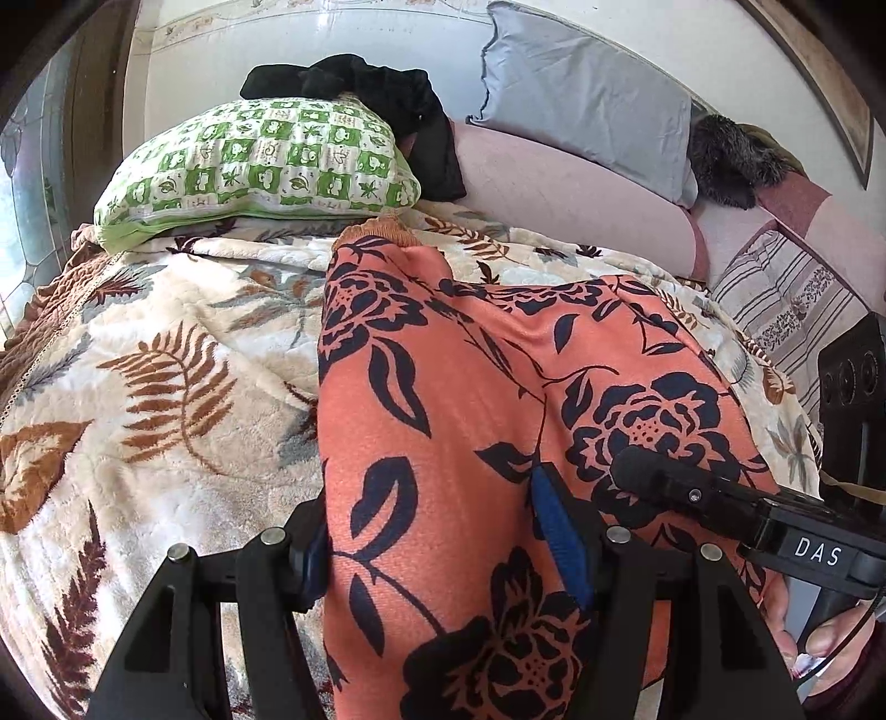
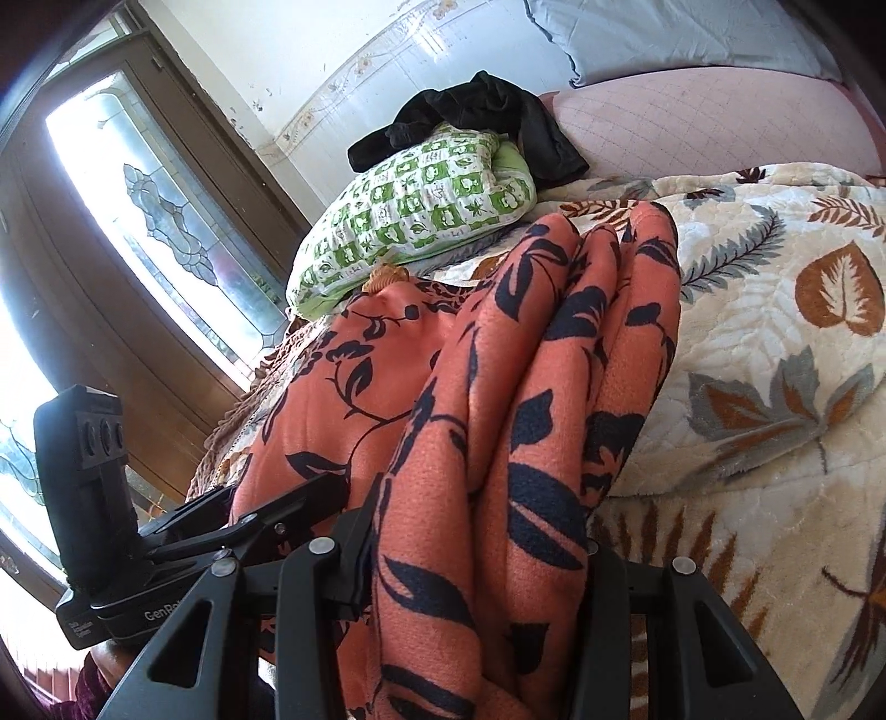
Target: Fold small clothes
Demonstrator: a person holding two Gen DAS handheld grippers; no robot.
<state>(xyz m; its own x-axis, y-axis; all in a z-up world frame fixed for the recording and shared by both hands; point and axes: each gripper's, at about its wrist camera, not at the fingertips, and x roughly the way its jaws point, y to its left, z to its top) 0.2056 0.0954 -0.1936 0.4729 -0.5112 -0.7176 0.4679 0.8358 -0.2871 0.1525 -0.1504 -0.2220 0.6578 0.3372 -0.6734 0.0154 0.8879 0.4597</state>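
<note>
I've got both grippers, left (image 1: 443, 531) & right (image 2: 476, 554), clamped on the orange floral garment (image 1: 443, 360); I'd keep edges level, fold twd far pillow (image 1: 260, 160).

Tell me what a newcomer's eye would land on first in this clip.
The orange floral garment fills the middle of both views, draped over the leaf-print blanket and gripped in both the left claw and the right claw. Behind it, a green checked pillow carries a black garment.

Bed w/ cream leaf-print blanket (image 1: 166, 354). Green-white checked pillow (image 1: 260, 160) near the white tiled wall (image 2: 343, 50), black cloth (image 1: 382, 88) on it. Grey pillow (image 1: 581, 94) at pink headboard (image 1: 570, 194). Daylight thru patterned glass window (image 2: 160, 199), brown frame.
</note>
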